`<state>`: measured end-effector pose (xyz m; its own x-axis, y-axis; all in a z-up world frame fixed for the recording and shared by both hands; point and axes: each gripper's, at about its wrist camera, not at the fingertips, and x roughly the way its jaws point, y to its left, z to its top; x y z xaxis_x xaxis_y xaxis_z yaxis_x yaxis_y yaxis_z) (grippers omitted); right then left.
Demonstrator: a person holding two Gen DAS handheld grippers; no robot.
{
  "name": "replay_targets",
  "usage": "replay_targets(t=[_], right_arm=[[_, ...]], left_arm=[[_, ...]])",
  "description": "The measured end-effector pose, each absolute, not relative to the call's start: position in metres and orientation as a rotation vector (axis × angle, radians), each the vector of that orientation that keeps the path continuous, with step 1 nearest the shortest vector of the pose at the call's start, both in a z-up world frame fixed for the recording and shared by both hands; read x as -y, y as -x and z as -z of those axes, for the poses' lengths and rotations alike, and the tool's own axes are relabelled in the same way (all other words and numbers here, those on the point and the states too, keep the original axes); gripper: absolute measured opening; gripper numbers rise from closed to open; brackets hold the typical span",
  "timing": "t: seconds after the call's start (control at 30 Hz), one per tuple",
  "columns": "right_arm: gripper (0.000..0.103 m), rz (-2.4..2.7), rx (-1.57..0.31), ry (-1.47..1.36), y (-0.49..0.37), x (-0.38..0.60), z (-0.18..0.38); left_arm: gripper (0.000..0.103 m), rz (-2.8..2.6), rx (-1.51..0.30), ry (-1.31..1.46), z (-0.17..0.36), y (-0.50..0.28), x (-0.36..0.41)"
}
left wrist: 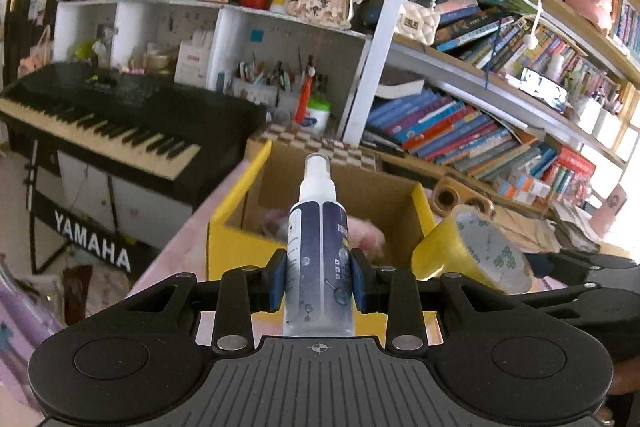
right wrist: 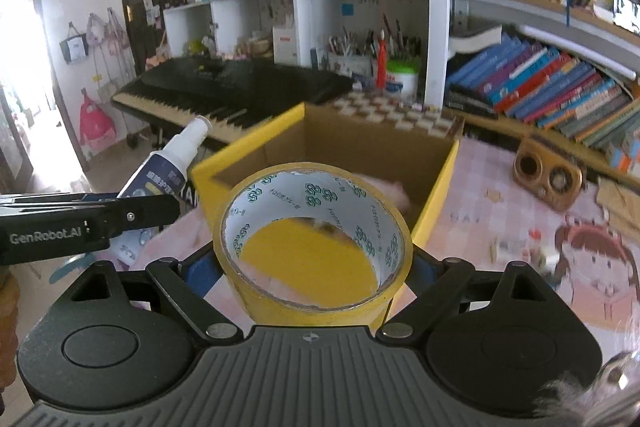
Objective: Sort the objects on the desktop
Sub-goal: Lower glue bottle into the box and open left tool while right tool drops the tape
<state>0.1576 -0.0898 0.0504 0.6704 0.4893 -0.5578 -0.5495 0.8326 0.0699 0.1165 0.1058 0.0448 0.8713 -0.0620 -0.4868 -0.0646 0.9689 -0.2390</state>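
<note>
Spray bottle (left wrist: 319, 247) stands upright between the blue pads of my left gripper (left wrist: 319, 285), pinched at its waist, nozzle pointing to 12 o'clock. My right gripper (right wrist: 316, 267) clamps a roll of yellow tape (right wrist: 312, 239) from both sides, the roll's hole facing up and forward.

Ahead of both, at 12 o'clock, sits an open yellow box (right wrist: 436, 187) with brown cardboard walls inside; something pink and soft lies in it, too blurred to name. The box rests on a pink tablecloth (right wrist: 492, 179).

From the left camera, the tape appears at 3 o'clock, just beside the bottle. From the right camera, the bottle leans at 10 o'clock.

I judge both items are headed for the box. The tape looks nearer the box's open mouth, almost over its front wall; the bottle hangs near the box's left front corner.
</note>
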Motion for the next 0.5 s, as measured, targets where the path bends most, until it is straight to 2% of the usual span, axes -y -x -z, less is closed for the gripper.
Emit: replay_targets(t=[0.5], right_arm=[[0.090,-0.613,-0.536,0.057,-0.262,0.095,-0.069]], left_arm=[[0.031,-0.105,-0.566,0.193,-0.037,-0.229,-0.099]])
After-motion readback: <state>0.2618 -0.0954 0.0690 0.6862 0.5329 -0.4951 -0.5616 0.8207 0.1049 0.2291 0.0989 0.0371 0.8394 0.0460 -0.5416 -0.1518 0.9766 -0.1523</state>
